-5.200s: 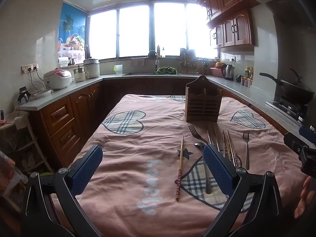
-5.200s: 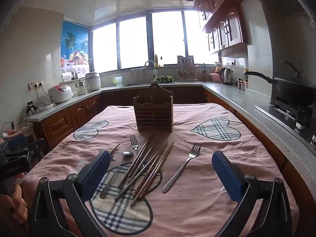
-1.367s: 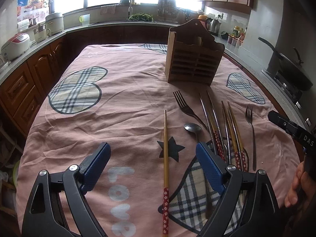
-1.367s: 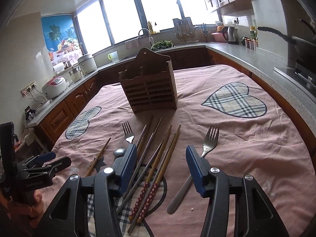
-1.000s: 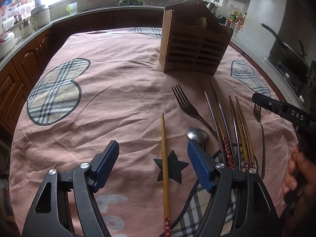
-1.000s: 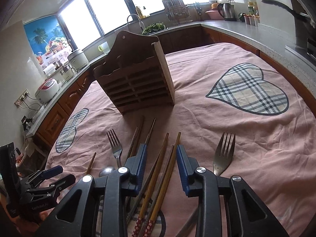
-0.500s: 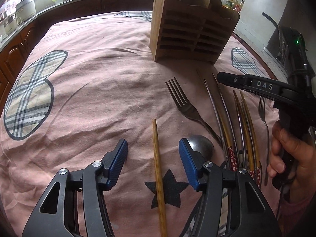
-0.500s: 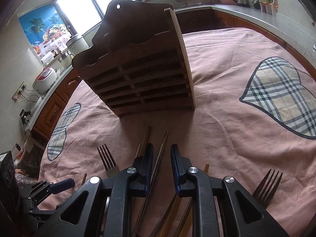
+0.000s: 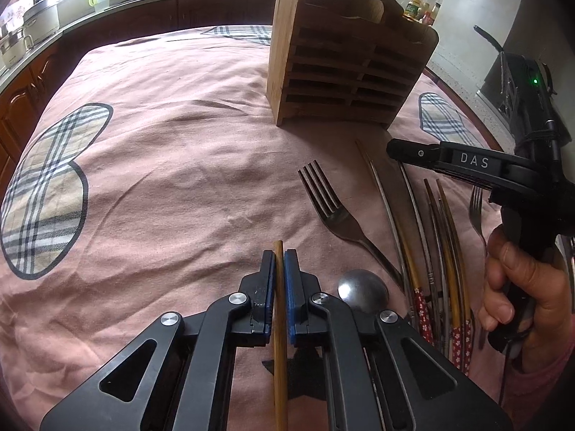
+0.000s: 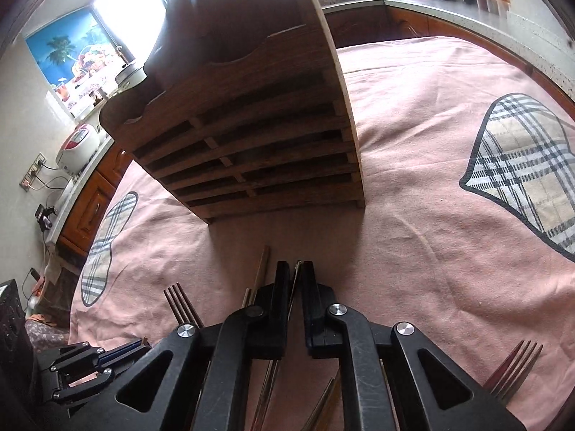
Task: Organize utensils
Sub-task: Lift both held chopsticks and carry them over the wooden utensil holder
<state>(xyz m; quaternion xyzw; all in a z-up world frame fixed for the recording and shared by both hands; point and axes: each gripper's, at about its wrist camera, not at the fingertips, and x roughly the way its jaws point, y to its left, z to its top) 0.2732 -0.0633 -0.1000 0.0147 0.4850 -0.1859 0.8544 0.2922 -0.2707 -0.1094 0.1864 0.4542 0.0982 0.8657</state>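
Pinching 1 bamboo chopstick [image 9: 279,327] is L gripper [image 9: 279,256]; R gripper [image 10: 295,269] clamps a metal chopstick [image 10: 297,267].

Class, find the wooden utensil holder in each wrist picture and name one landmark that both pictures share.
Left wrist: wooden utensil holder stands top centre-right, beyond the fork on the pink cloth.
Right wrist: it fills the upper left-centre, looming just ahead of the right gripper.
Shared landmark: the fork nearest the holder.
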